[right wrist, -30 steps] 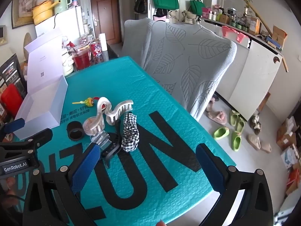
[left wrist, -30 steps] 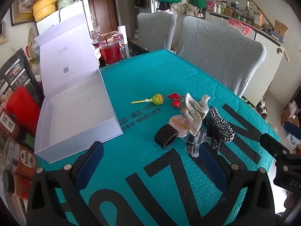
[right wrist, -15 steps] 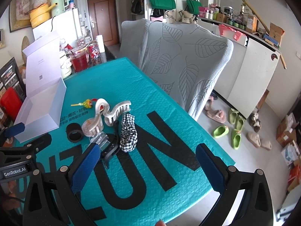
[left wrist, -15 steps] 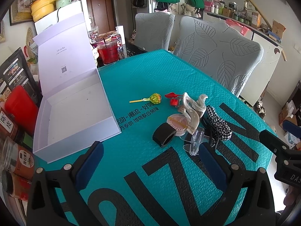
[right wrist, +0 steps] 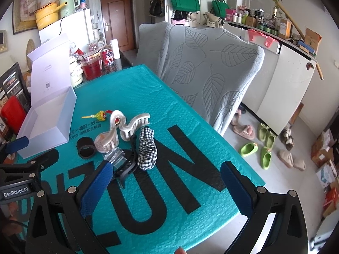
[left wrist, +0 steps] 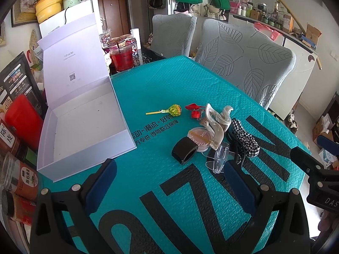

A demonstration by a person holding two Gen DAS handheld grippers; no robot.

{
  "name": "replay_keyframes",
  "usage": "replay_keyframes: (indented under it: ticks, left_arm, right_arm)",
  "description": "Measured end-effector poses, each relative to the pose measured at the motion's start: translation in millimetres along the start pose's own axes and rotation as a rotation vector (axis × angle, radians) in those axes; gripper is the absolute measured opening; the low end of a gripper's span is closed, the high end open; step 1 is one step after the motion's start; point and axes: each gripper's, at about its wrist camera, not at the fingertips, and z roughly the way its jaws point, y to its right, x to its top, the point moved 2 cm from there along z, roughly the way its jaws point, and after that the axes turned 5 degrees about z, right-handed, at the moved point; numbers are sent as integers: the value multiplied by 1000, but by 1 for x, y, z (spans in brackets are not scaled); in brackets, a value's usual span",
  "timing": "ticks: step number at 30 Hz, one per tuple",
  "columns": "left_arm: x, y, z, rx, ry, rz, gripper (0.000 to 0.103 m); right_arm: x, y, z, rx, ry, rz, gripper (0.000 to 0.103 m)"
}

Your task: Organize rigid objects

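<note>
The worktop (left wrist: 190, 80) carries a teal mat. At its left edge lies the white box (left wrist: 84, 124), lid up and nothing inside. Right of the box is a small heap: a beige claw clip (left wrist: 214, 124), a checked scrunchie (left wrist: 246, 137), a black band (left wrist: 184, 153), a round compact (left wrist: 198, 139) and a lollipop (left wrist: 174, 110). The left hand-held gripper (left wrist: 169, 182) and the right hand-held gripper (right wrist: 167, 182) both stand wide apart above the mat, holding nothing.

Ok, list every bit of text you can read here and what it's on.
"GenRobot.AI": left gripper body.
"DAS", cut off: right gripper body.
"陈皮": jar.
"潮流", "联合": mat; its big black letters run out of frame.
Box lid print and QR code: too small.
Compact script: unclear.
</note>
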Motion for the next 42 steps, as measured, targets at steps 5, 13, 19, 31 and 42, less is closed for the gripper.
replay_keyframes:
  ticks: [5,13,19,31,42]
  left_arm:
    - [-1,-1,-2,-1,1,-2,103]
    - [-1,1,-6,-7,11,2,103]
    - [-2,2,-9,-5,19,6,103]
    - [-4,2,-18,9,35,8,103]
    - [-13,5,-26,18,40,-2,103]
  right_arm:
    - [-1,0,0,2,0,2,103]
    - [-2,0,-2,4,6,2,103]
    - [-2,-1,-5,3,12,1,103]
    - [-3,0,-14,24,21,9,103]
    - [-12,6,-22,31,26,20,103]
